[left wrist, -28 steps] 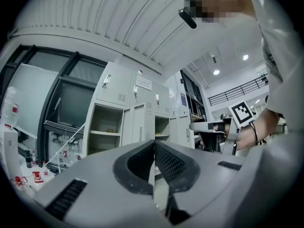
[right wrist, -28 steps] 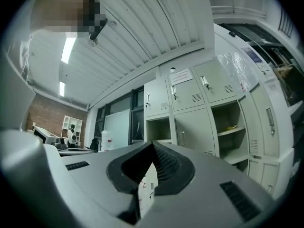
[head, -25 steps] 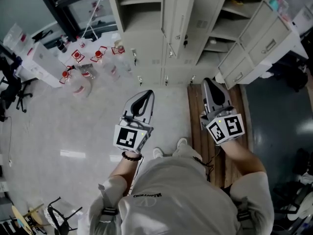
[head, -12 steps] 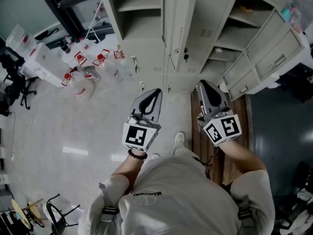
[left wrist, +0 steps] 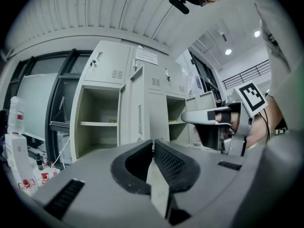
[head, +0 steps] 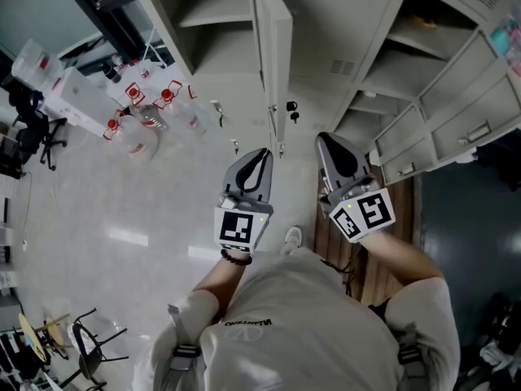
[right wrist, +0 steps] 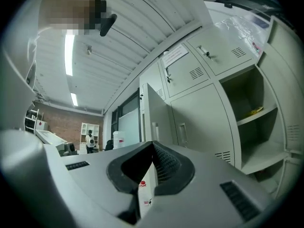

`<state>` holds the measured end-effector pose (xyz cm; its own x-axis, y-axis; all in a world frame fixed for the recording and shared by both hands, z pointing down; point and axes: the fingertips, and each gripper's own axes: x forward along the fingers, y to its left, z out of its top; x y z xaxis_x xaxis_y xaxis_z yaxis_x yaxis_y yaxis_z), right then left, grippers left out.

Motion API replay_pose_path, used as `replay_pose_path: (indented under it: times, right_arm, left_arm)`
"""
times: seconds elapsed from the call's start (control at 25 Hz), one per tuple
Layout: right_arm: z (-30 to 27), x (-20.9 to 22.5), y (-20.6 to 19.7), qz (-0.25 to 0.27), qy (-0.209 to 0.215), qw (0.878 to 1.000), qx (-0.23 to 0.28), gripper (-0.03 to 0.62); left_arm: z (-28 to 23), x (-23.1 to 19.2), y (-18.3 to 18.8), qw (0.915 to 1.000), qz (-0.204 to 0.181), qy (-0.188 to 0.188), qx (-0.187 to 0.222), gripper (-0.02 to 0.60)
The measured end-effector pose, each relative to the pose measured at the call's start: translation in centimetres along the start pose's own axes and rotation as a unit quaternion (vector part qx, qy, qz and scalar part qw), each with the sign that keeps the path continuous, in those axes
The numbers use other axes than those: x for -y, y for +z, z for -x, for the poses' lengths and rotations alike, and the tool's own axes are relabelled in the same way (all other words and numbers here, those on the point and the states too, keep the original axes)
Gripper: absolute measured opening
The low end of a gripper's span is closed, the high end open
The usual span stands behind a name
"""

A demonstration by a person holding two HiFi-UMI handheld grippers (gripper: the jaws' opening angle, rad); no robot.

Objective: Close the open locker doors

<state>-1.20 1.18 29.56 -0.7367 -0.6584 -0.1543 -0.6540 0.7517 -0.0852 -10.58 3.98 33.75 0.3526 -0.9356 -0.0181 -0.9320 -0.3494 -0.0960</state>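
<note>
A bank of pale grey lockers fills the top of the head view. One tall door stands out edge-on toward me, beside an open shelved compartment. On the right, several more compartments gape with their doors swung out. My left gripper is shut and empty, held just short of the tall door's lower edge. My right gripper is shut and empty, to that door's right. The left gripper view shows the door ahead of the shut jaws, and the right gripper view shows it too.
Several water jugs with red labels stand on the floor at the left, near a white box and an office chair. A wooden board lies under the right lockers. A folded chair sits at the lower left.
Both grippers have travelled forward toward the lockers, which now sit closer and larger in view. The tall open door is now right in front of the left gripper. Both jaws stayed shut.
</note>
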Motion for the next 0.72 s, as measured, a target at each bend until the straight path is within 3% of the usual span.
replay_pose_path:
  times: [0.32,0.56,0.72]
  right_arm:
    - [-2.2,1.4,-1.8,-0.017,0.025,0.999,-0.014,0.014]
    - [-3.4,2.1,-2.6,-0.017,0.013,1.000,-0.023,0.015]
    - [-4.1,2.7,-2.4,-0.013,-0.003,1.000,-0.019,0.015]
  left_arm:
    - [-3.4,-0.3,-2.0,0.9995,0.000,0.023,-0.022,0.006]
    - [-5.4,-1.0,-3.0,0.9993,0.003,0.021,-0.029,0.008]
    - [-6.9,-1.3,-3.8,0.9991,0.005,0.016,-0.038,0.060]
